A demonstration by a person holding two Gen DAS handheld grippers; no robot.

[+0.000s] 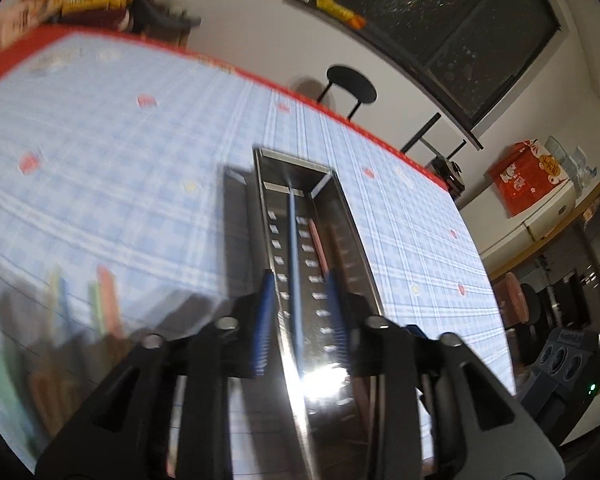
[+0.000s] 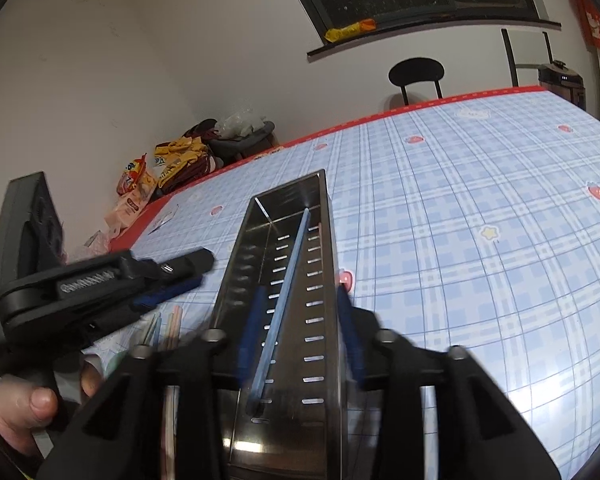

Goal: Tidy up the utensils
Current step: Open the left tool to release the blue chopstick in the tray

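Note:
A long steel utensil tray (image 1: 339,216) with slotted walls lies on the blue checked tablecloth; it also shows in the right wrist view (image 2: 319,264). A blue chopstick (image 1: 294,256) lies inside it, seen too in the right wrist view (image 2: 286,292). A pink stick (image 1: 317,244) lies beside it in the tray. My left gripper (image 1: 300,288) is open and empty, over the tray's near end in its own view. My right gripper (image 2: 298,300) is open and empty, its fingers astride the tray. Several coloured sticks (image 1: 100,300) lie left of the tray, blurred; they also show in the right wrist view (image 2: 168,320).
The left gripper's body (image 2: 100,284) and the hand holding it sit left of the tray. Snack bags (image 2: 172,164) are piled at the table's far corner. A black stool (image 2: 415,74) stands beyond the table's red edge (image 2: 419,108). A cooker (image 2: 561,80) stands at the far right.

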